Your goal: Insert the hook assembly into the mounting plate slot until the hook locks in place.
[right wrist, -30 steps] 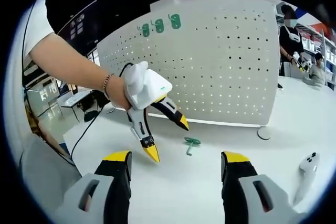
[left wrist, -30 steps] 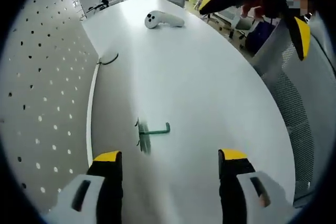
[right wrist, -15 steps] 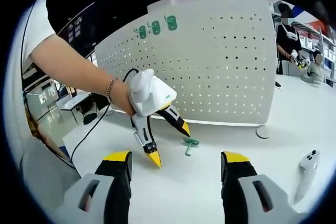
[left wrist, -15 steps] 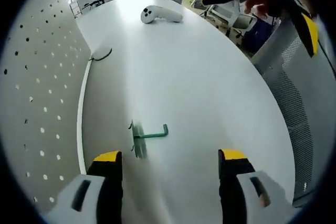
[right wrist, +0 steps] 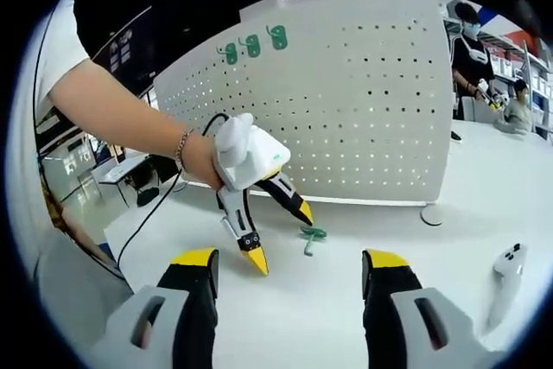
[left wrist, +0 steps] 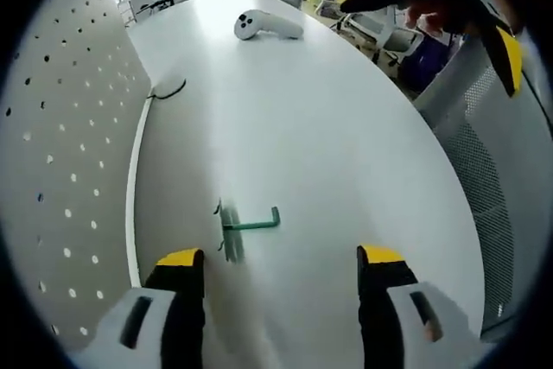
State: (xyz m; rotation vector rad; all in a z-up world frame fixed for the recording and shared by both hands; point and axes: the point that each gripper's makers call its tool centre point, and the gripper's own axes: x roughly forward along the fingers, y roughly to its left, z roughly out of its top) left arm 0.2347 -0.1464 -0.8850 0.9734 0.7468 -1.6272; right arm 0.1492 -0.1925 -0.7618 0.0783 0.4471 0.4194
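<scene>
**Green hook flat on bench, both hand-held grippers released**

Left hand-held gripper (left wrist: 281,257): jaws spread wide, yellow tips apart, grasping nothing, poised above the white bench (left wrist: 346,144). Just ahead of the tips, closer to the left one, the green hook assembly (left wrist: 246,225) lying flat on the bench, its base plate toward the pegboard side and its bent rod pointing away. Along the left of that view, the white perforated mounting plate (left wrist: 60,170) standing upright on the bench edge, with a dark cable (left wrist: 168,92) curling at its foot. Farther off, a white controller (left wrist: 266,26) resting on the bench, well apart from the hook.

Right hand-held gripper (right wrist: 291,258): jaws likewise open and empty, held low over the bench. Seen from there, left hand-held gripper gripped in a hand (right wrist: 203,157) wearing a bracelet, jaws angled down toward the bench, one tip just beside the hook assembly, not touching. Behind it the mounting plate, three green hooks (right wrist: 252,42) already fixed near its top edge. Controller at far right.
</scene>
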